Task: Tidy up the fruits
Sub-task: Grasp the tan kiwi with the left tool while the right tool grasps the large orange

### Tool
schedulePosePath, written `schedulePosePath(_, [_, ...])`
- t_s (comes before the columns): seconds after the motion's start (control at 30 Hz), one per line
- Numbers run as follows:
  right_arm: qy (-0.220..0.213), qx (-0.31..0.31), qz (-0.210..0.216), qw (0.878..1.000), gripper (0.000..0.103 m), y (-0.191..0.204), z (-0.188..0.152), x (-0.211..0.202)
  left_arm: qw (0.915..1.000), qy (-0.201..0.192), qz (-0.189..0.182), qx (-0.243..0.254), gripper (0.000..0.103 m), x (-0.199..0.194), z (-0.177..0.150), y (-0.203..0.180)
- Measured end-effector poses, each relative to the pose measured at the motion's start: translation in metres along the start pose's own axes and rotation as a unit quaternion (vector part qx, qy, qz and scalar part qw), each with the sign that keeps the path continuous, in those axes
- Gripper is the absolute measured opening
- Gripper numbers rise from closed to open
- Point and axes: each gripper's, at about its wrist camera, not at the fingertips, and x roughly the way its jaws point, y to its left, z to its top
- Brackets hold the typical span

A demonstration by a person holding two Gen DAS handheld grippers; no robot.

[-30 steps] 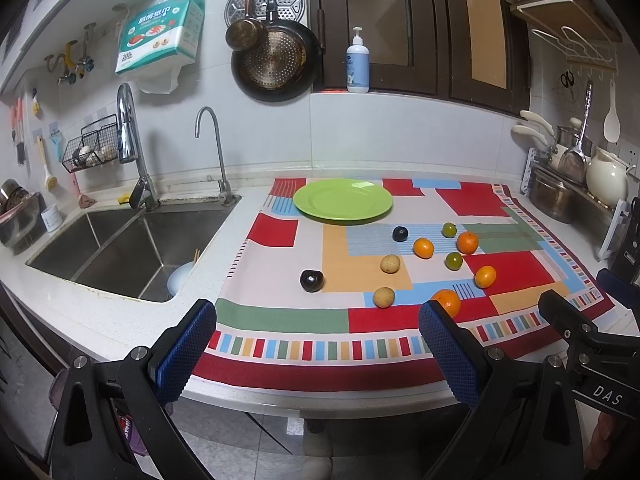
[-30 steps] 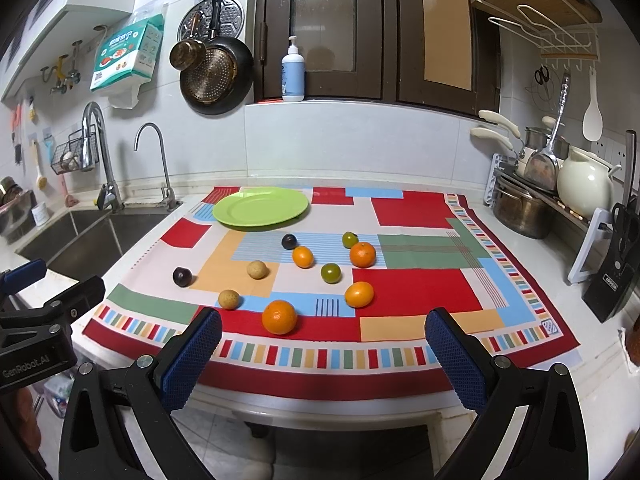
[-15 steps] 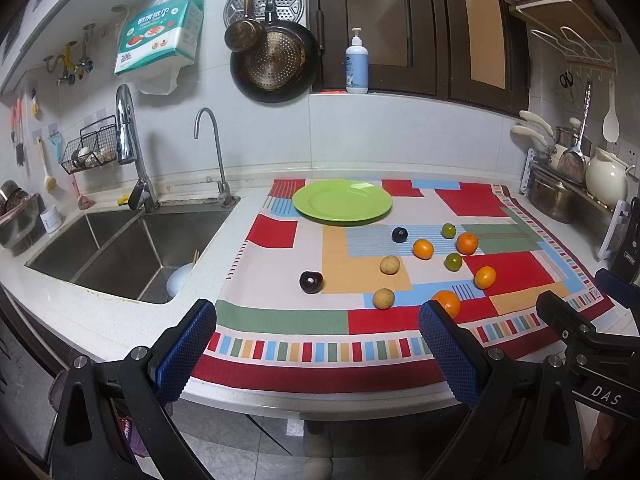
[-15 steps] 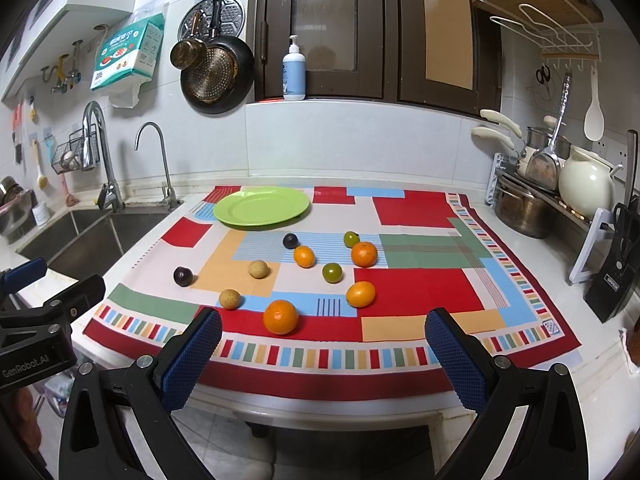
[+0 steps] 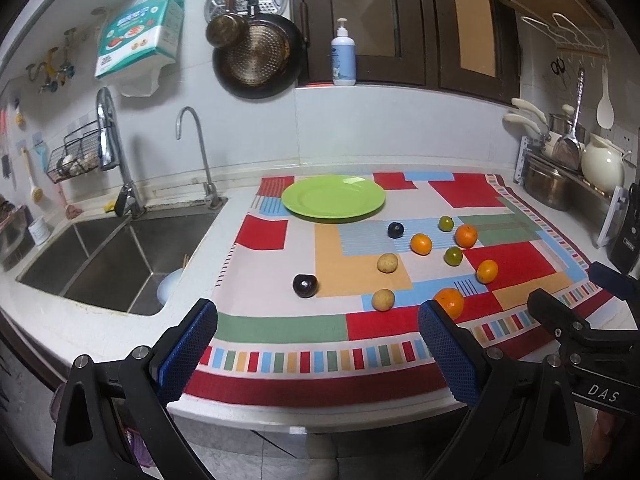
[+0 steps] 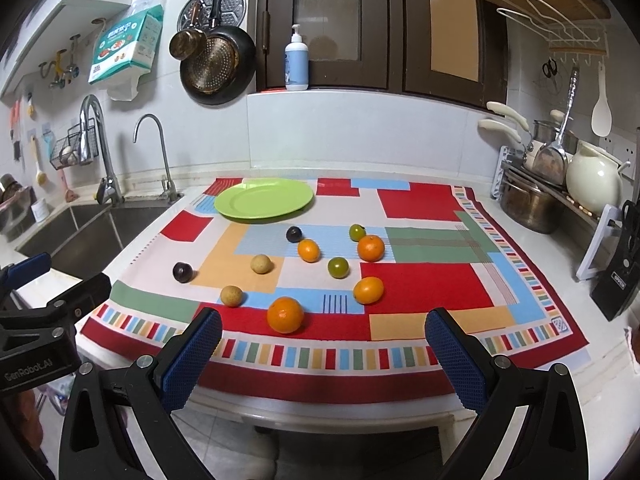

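Note:
A green plate (image 5: 333, 198) (image 6: 264, 198) rests empty at the back of a patchwork cloth (image 6: 424, 280). Several fruits lie loose in front of it: oranges (image 6: 285, 314) (image 5: 421, 243), green citrus (image 6: 338, 267), tan round fruits (image 5: 383, 299) (image 6: 261, 263) and two dark plums (image 5: 305, 285) (image 6: 294, 234). My left gripper (image 5: 318, 344) hangs open off the counter's front edge, nearest the plum and a tan fruit. My right gripper (image 6: 324, 344) is open too, just short of the nearest orange. Neither holds anything.
A steel sink (image 5: 104, 256) with two taps lies left of the cloth. Pots, a white jug (image 6: 594, 184) and a knife block (image 6: 620, 276) crowd the right counter edge. Pans hang on the back wall.
Both grippers have crept slightly forward toward the cloth; the fruits and plate have not moved.

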Motion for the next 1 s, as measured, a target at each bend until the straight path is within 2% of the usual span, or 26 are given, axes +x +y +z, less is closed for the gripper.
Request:
schedulePosePath(0.1, [0.006, 0.001, 0.003, 1.0, 0.102, 0.003, 0.002, 0.009, 0.9998, 0.006, -0.013, 0.011, 0.098, 0.012, 0.003, 0.001])
schedulePosePath(0.43, [0.039, -0.001, 0.001, 0.999, 0.102, 0.02, 0.008, 0.047, 0.9929, 0.046, -0.092, 0.059, 0.074, 0.066, 0.014, 0.002])
schedulePosePath(0.73, [0.095, 0.023, -0.004, 0.995, 0.09, 0.022, 0.005, 0.086, 0.9753, 0.095, -0.159, 0.12, 0.059, 0.116, 0.017, -0.011])
schedulePosePath(1.0, [0.148, 0.043, 0.012, 0.988, 0.076, 0.022, -0.003, 0.117, 0.9549, 0.142, -0.208, 0.158, 0.046, 0.15, 0.013, -0.028])
